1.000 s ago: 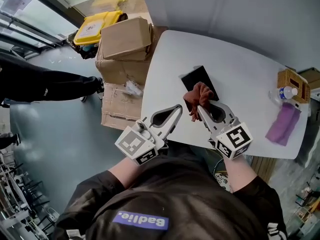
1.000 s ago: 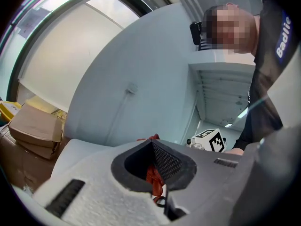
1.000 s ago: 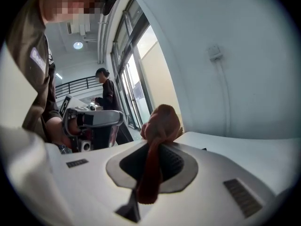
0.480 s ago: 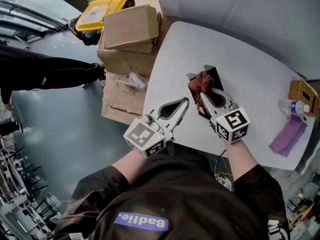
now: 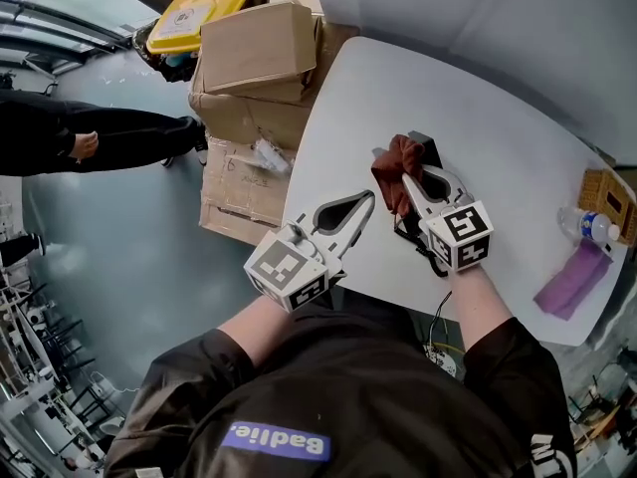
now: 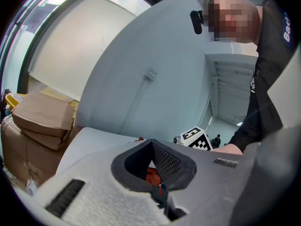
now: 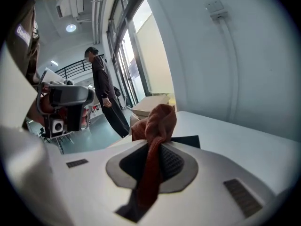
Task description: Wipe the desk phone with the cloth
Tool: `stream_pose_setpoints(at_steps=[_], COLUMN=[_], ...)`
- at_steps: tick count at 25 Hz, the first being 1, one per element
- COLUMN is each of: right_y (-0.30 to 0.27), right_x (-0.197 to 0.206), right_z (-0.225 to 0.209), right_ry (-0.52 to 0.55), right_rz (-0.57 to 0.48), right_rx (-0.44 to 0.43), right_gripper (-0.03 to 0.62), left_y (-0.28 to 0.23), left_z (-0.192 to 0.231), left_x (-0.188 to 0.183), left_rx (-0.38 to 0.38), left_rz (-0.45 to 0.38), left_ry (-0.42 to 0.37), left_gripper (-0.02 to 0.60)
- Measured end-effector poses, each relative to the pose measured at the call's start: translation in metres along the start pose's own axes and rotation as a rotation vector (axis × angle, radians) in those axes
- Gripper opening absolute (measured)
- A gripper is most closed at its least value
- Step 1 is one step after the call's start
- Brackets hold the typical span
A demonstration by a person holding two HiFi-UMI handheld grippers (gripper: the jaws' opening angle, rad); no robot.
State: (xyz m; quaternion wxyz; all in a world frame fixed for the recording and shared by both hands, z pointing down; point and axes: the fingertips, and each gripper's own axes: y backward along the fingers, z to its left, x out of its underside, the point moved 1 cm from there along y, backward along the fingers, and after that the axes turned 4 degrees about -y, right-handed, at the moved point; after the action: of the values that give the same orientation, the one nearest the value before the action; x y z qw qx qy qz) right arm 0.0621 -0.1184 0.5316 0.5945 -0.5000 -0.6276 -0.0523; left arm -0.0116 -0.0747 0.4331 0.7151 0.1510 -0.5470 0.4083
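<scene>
Found a white table [image 5: 498, 127] filling the middle of the head view, rounded at its corners. Noted the right gripper [image 5: 408, 185] over the table's middle, jaws clamped on a rust-red cloth [image 5: 396, 159] bunched up past the tips and trailing back between the pads. Confirmed in the right gripper view: cloth pinched in the throat of the jaws, wad standing above them. Made out the desk phone [image 5: 426, 147] only in part: a black body on the table right under cloth and right gripper, one corner showing beyond the wad, a dark cord [image 5: 406, 235] looping out beside the gripper body. Cannot tell whether cloth touches phone. Logged the left gripper [image 5: 366, 203] left of the phone, over the table's near-left edge, jaws closed tip to tip with nothing held. Glimpsed, in the left gripper view, only the red cloth farther off through the teardrop gap behind the tips. Spotted at the table's right end a wicker basket [image 5: 609, 199], a clear water bottle [image 5: 587, 225] just beside it, and a purple cloth [image 5: 569, 279] near the edge. Marked a stack of cardboard boxes [image 5: 257, 58] against the table's far-left side on the grey floor [image 5: 129, 267], with a yellow container [image 5: 199, 13] behind. Noted a person in dark clothes [image 5: 129, 147] on the floor, well apart from the table.
</scene>
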Motion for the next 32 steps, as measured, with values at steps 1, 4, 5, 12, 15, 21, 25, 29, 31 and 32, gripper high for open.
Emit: stream_pose_setpoints(at_steps=[1, 4, 5, 12, 15, 21, 25, 29, 31, 32], right_y=[0.002, 0.006, 0.007, 0.022, 0.029, 0.039, 0.037, 0.026, 0.023, 0.022], right_x=[0.000, 0.000, 0.000, -0.001, -0.002, -0.006, 0.000, 0.022, 0.031, 0.034], right_z=[-0.006, -0.023, -0.029, -0.064, -0.073, -0.036, 0.008, 0.030, 0.025, 0.020], right_ry=[0.001, 0.001, 0.000, -0.016, -0.024, -0.021, -0.017, -0.016, -0.019, -0.021], right_rz=[0.000, 0.000, -0.002, -0.015, -0.022, -0.044, -0.035, 0.006, 0.019, 0.021], right_rx=[0.007, 0.031, 0.040, 0.116, 0.141, 0.081, -0.005, -0.048, -0.037, -0.028], right_gripper=[0.049, 0.049, 0.049, 0.048, 0.048, 0.049, 0.048, 0.049, 0.048, 0.049], left_y=[-0.001, -0.004, -0.006, -0.016, -0.018, -0.003, 0.008, 0.014, 0.015, 0.016], left_z=[0.000, -0.001, -0.001, -0.010, -0.015, -0.020, -0.021, -0.025, -0.026, -0.026], left_x=[0.000, 0.000, 0.001, 0.000, 0.000, -0.002, 0.002, 0.007, 0.009, 0.010], left_rx=[-0.002, -0.001, 0.000, 0.021, 0.039, 0.035, 0.015, 0.002, -0.002, -0.005], left_rz=[0.001, 0.007, 0.010, 0.013, 0.018, 0.018, 0.018, 0.024, 0.026, 0.027], left_ry=[0.000, -0.003, -0.005, -0.015, -0.015, -0.023, -0.016, -0.014, -0.015, -0.015], left_gripper=[0.014, 0.014, 0.014, 0.014, 0.014, 0.014, 0.014, 0.014, 0.014, 0.014])
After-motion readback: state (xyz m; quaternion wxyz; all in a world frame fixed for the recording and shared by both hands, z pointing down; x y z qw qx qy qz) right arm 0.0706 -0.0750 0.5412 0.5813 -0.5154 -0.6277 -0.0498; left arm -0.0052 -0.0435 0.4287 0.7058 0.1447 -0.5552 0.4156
